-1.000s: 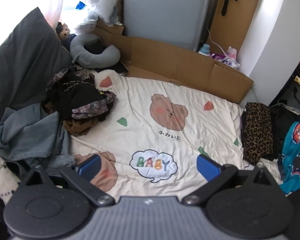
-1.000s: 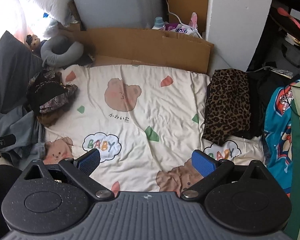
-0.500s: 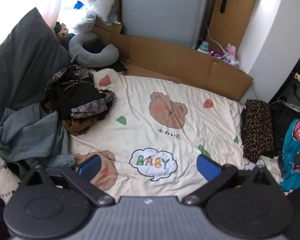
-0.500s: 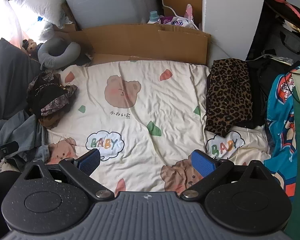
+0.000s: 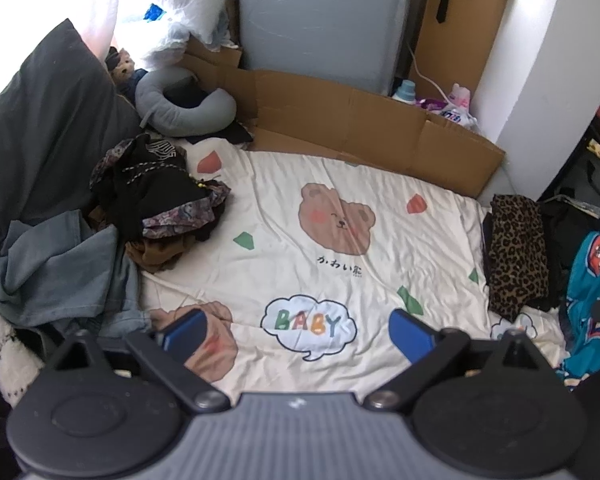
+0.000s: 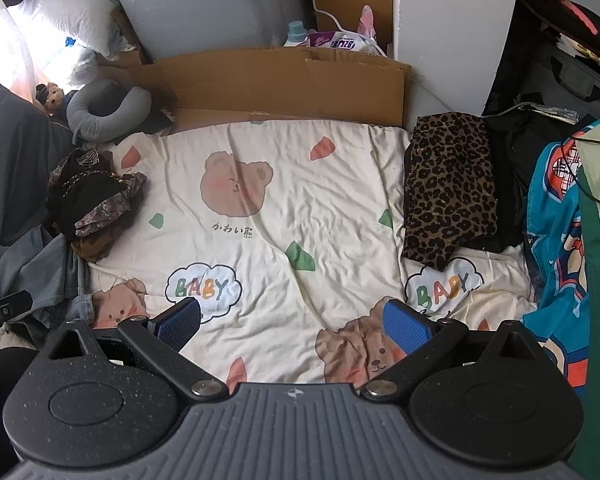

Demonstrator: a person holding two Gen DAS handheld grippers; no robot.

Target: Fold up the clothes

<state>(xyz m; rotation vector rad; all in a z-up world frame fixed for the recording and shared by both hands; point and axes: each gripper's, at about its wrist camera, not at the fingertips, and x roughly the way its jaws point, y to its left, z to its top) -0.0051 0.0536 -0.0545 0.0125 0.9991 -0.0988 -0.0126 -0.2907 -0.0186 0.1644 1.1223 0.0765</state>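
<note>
**Both tongs empty above the bed, unfolded heap off to the left**

Cream bedsheet point(image 5: 340, 184) printed with bears and "BABY" clouds fills both views, and its middle lies bare; every place below is given from that sheet. Behind its far edge stands a brown cardboard sheet point(image 6: 284, 80). Against the sheet's left side leans a dark grey pillow point(image 5: 48, 128).

On the sheet's left edge sits the work to be done: a crumpled grey-blue garment point(image 5: 60, 268), and just beyond it, touching, a dark tangled pile of clothes point(image 5: 156, 200). On the sheet's right edge lies a leopard-print garment point(image 6: 448, 184), folded flat, its long axis running from near edge to far edge.

The left tongs point(image 5: 296, 330) hover over the sheet's near edge, fingers spread wide, nothing between them. The right tongs point(image 6: 292, 320) hang likewise, spread and empty, further toward the sheet's right.

Judging by this, the next piece has yet to be picked. The heap lies forward and left of both tongs, and the left hand is clearly the nearer: the grey-blue garment reaches almost to its left finger. The right hand would have to cross the bare middle to help.
</note>
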